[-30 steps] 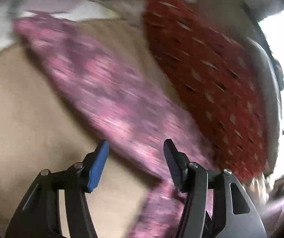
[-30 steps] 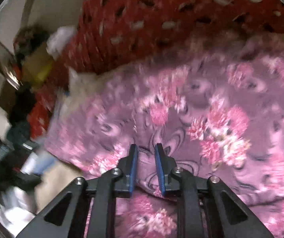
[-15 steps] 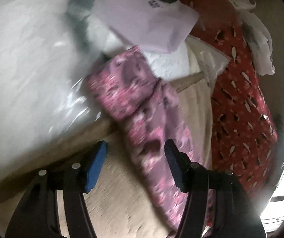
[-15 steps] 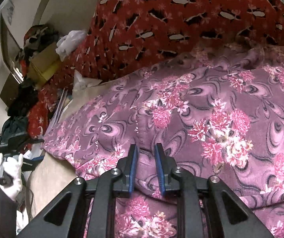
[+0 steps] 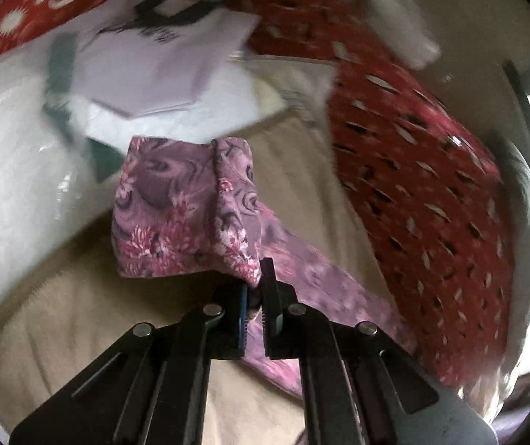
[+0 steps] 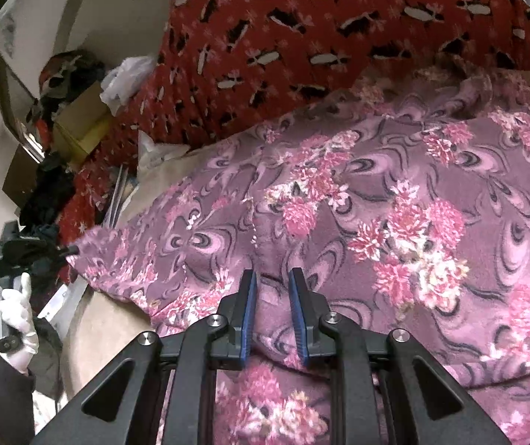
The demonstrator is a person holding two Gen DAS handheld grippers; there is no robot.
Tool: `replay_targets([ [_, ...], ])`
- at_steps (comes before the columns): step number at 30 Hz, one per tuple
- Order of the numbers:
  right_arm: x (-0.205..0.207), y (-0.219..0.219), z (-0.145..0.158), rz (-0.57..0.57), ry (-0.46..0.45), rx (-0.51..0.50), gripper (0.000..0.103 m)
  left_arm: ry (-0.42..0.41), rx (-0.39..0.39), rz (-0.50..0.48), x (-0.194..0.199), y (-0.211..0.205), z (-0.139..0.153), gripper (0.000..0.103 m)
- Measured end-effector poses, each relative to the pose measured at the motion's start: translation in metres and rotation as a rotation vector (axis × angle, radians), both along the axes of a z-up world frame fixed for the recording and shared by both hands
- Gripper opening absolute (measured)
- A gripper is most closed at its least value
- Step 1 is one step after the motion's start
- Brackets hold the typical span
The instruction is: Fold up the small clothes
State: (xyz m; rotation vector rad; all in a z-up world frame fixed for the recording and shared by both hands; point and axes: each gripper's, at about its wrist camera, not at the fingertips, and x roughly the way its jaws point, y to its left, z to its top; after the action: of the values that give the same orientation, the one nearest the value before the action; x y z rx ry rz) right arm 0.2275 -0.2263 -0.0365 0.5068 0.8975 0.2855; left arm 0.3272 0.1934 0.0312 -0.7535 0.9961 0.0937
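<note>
A small purple garment with pink flowers point(image 5: 183, 215) lies on a beige surface point(image 5: 79, 319). My left gripper point(image 5: 254, 289) is shut on a corner of it and holds the end lifted and bunched. In the right wrist view the same garment point(image 6: 376, 222) fills most of the frame. My right gripper point(image 6: 270, 296) is nearly closed, pinching a fold of the garment at its near edge. The left gripper also shows in the right wrist view point(image 6: 24, 256) at the far left, held by a white-gloved hand point(image 6: 16, 319).
A red patterned blanket point(image 5: 431, 170) lies along the right and back. White plastic-wrapped bedding point(image 5: 5, 170) and a pale folded sheet point(image 5: 153, 59) sit at the left. Cardboard boxes and dark clothes point(image 6: 72, 129) are piled at the far left in the right wrist view.
My left gripper was open above the garment and has now shut on its corner. My right gripper has kept its pinch on the garment.
</note>
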Motion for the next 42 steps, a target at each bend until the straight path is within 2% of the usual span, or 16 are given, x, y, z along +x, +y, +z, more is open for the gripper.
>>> replay_targets([
  [4, -0.016, -0.020, 0.015, -0.051, -0.011, -0.059, 0.019, -0.042, 0.043, -0.058, -0.009, -0.039, 0.025, 0.004],
  [10, -0.045, -0.079, 0.026, -0.151, -0.004, -0.249, 0.026, -0.088, 0.039, -0.183, -0.017, -0.113, 0.052, 0.004],
  [14, -0.070, -0.124, 0.026, -0.249, 0.002, -0.403, 0.029, -0.096, 0.025, -0.277, -0.024, -0.168, 0.058, 0.004],
  [16, -0.078, -0.138, 0.019, -0.266, 0.024, -0.430, 0.033, -0.088, 0.019, -0.326, -0.026, -0.201, 0.057, 0.004],
  [18, -0.087, -0.149, 0.007, -0.264, 0.041, -0.434, 0.031, -0.065, 0.021, -0.380, -0.028, -0.236, 0.047, 0.004],
  [22, -0.095, -0.145, 0.003, -0.249, -0.005, -0.455, 0.036, 0.048, 0.035, -0.481, -0.031, -0.306, 0.001, 0.004],
  [27, -0.094, -0.140, 0.001, -0.227, -0.022, -0.459, 0.047, 0.197, 0.082, -0.525, -0.032, -0.352, -0.061, 0.004],
  [28, -0.094, -0.141, 0.001, -0.222, -0.026, -0.449, 0.048, 0.203, 0.091, -0.523, -0.033, -0.355, -0.068, 0.004],
  [30, -0.096, -0.141, 0.001, -0.211, -0.031, -0.442, 0.058, 0.176, 0.078, -0.516, -0.036, -0.352, -0.065, 0.006],
  [31, -0.095, -0.139, 0.001, -0.196, -0.035, -0.441, 0.061, 0.166, 0.061, -0.526, -0.039, -0.349, -0.060, 0.010],
  [33, -0.092, -0.132, 0.000, -0.153, -0.038, -0.454, 0.082, 0.145, 0.017, -0.536, -0.049, -0.334, -0.053, 0.015],
  [35, -0.086, -0.119, -0.002, -0.085, -0.023, -0.508, 0.093, 0.086, -0.038, -0.518, -0.065, -0.309, -0.038, 0.021],
  [36, -0.085, -0.112, -0.003, -0.069, -0.016, -0.551, 0.094, 0.059, -0.045, -0.489, -0.073, -0.295, -0.032, 0.035],
  [37, -0.083, -0.108, -0.003, -0.065, -0.013, -0.575, 0.094, 0.028, -0.043, -0.421, -0.083, -0.274, -0.027, 0.055],
  [39, -0.080, -0.107, -0.001, -0.053, 0.006, -0.591, 0.094, -0.012, -0.052, -0.284, -0.094, -0.239, -0.028, 0.063],
  [42, -0.075, -0.110, 0.014, -0.123, 0.039, -0.545, 0.087, 0.005, -0.091, -0.196, -0.094, -0.206, -0.044, 0.063],
])
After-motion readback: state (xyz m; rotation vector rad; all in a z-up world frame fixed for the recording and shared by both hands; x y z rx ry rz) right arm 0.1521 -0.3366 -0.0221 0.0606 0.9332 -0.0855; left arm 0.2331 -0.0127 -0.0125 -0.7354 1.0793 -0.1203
